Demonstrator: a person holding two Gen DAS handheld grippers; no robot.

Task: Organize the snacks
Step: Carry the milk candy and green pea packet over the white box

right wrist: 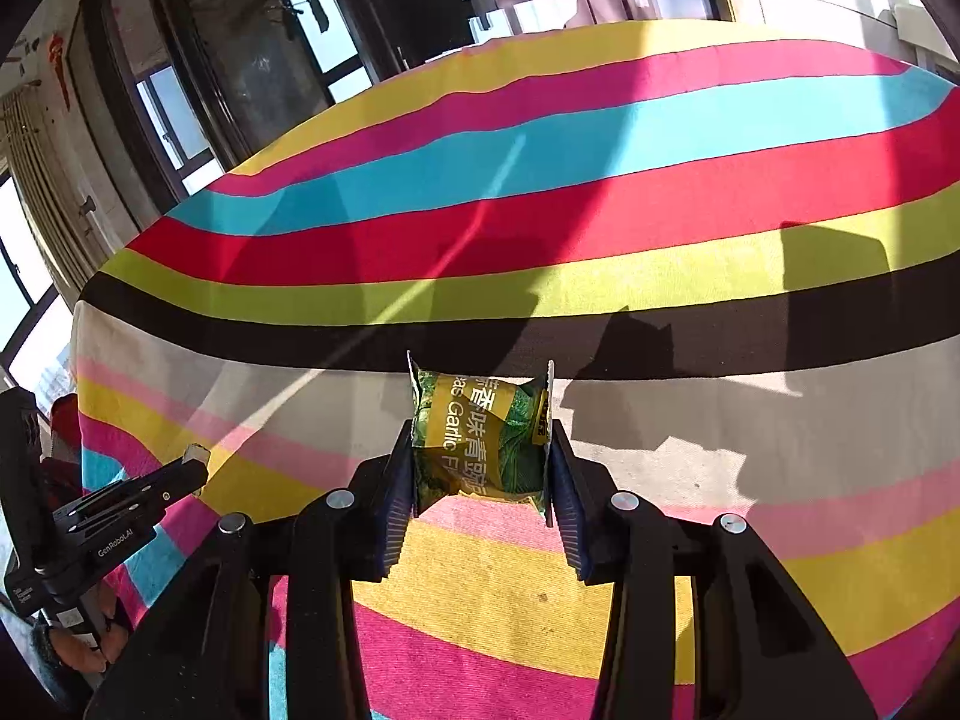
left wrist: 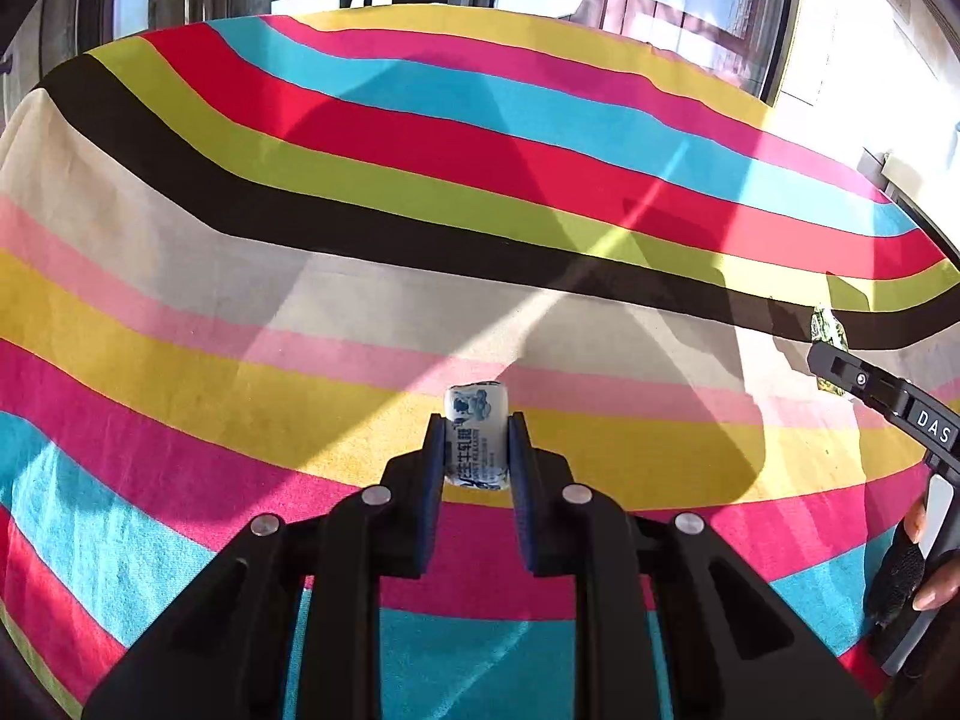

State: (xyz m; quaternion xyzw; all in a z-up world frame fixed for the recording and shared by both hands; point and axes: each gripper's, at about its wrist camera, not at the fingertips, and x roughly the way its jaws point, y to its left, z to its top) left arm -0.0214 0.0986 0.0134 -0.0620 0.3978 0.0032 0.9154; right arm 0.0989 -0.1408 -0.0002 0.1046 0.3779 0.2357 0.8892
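Note:
My left gripper [left wrist: 477,441] is shut on a small white candy with blue print [left wrist: 476,420], held above the striped tablecloth [left wrist: 300,312]. The right gripper [right wrist: 480,450] is shut on a green and yellow snack packet [right wrist: 474,438], its sealed ends pressed between the pads. In the left wrist view the right gripper [left wrist: 834,354] reaches in from the right edge with the green packet [left wrist: 829,327] at its tip. In the right wrist view the left gripper [right wrist: 195,459] shows at the lower left, with the white candy [right wrist: 197,455] at its tip.
The table is covered by a cloth of yellow, pink, blue, red, green, black and beige stripes [right wrist: 600,228]. Sunlight and shadows of the grippers fall across it. Windows and dark frames [right wrist: 252,60] stand beyond the far edge. A hand [left wrist: 927,570] holds the right gripper's handle.

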